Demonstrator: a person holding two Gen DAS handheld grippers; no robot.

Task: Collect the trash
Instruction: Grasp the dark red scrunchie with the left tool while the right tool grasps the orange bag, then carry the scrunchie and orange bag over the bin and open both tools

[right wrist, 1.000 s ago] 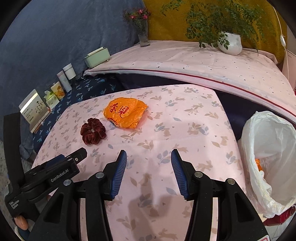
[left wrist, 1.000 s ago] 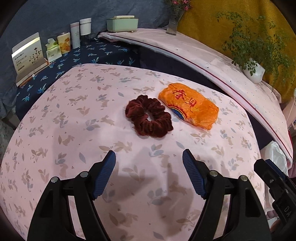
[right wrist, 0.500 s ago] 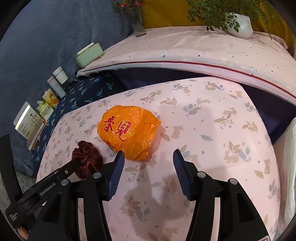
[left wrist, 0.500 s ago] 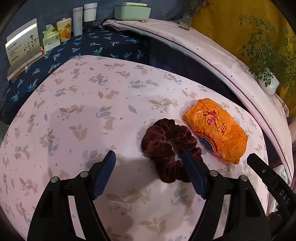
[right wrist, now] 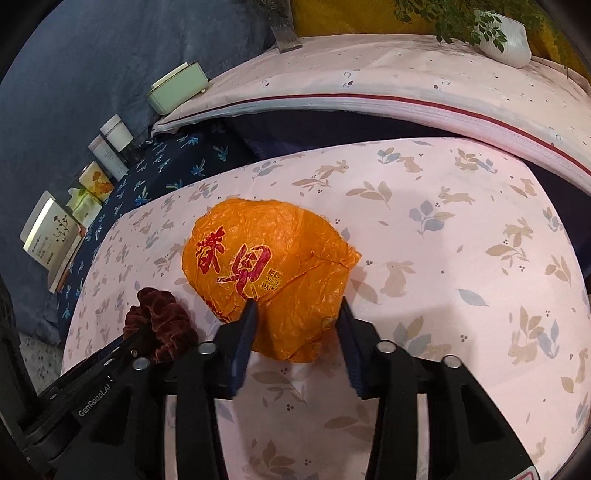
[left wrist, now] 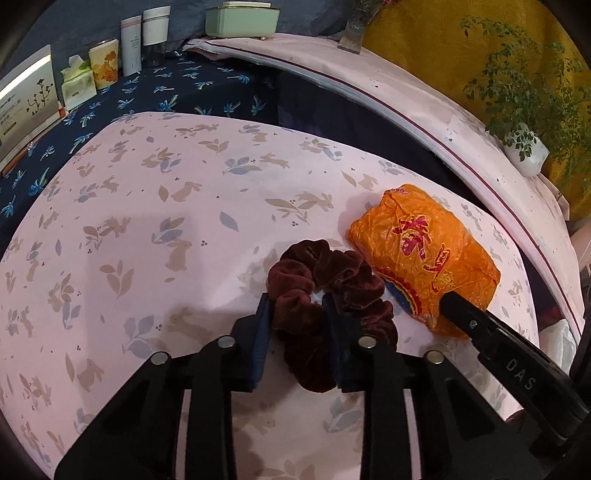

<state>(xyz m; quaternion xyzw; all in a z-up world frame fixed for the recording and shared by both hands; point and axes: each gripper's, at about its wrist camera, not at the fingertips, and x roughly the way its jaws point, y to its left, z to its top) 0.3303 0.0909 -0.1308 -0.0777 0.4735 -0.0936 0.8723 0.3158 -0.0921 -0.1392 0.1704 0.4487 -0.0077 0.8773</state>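
Note:
A dark red velvet scrunchie (left wrist: 325,291) lies on the pink rabbit-print cloth (left wrist: 166,221); it also shows in the right wrist view (right wrist: 159,317). My left gripper (left wrist: 297,317) is shut on its near left loop. Just right of it lies a crumpled orange wrapper (left wrist: 424,251) with red characters, large in the right wrist view (right wrist: 269,266). My right gripper (right wrist: 295,325) has closed in around the wrapper's near end, with both pads against its sides.
A book, tissue pack, cans and a green box (left wrist: 242,20) stand on the dark blue cloth at the back left. A raised pink ledge (right wrist: 406,81) at the back carries a vase and a white potted plant (right wrist: 506,35).
Both grippers moved forward and down onto the table. The left closed on the scrunchie. The right narrowed around the orange wrapper. The white trash bag left the right wrist view.

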